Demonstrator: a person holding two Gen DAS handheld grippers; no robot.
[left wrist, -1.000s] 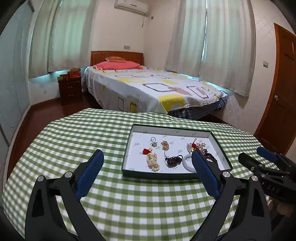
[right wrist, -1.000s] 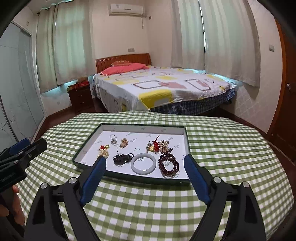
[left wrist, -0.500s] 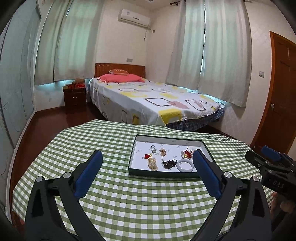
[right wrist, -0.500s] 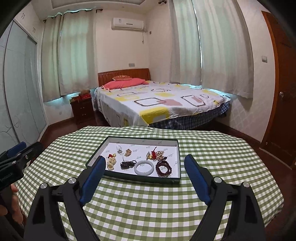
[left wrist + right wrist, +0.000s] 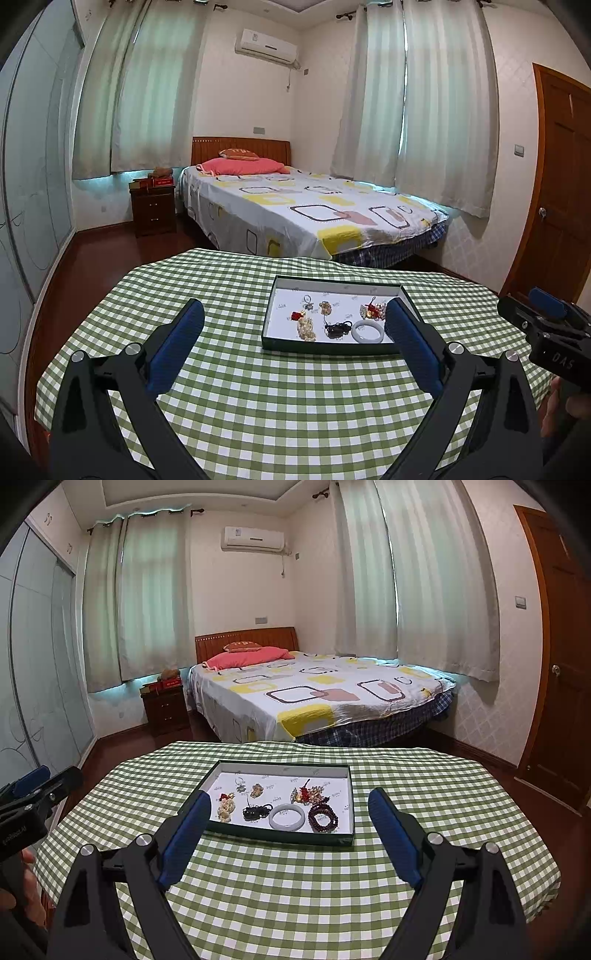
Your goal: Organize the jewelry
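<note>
Left gripper (image 5: 293,314): your jaws gape, empty, angled slightly down.
Right gripper (image 5: 290,803): the same.
Jewelry: in the dark-rimmed white tray (image 5: 343,840), on the green checked tablecloth (image 5: 295,893).
Room: bed (image 5: 314,694) beyond.

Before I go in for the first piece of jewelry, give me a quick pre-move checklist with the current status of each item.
1. Left tool open with nothing between its fingers: ok.
2. Right tool open and empty: ok.
3. Tray flat on the checked tablecloth, inside the table's edges: ok.
4. White bangle lying apart from the dark bead bracelet, free to pick: ok.
5. Red and gold cluster untangled from its neighbours: cannot tell, too small.
6. Tools near enough to grasp: not ok, both are held back short of the tray.
</note>
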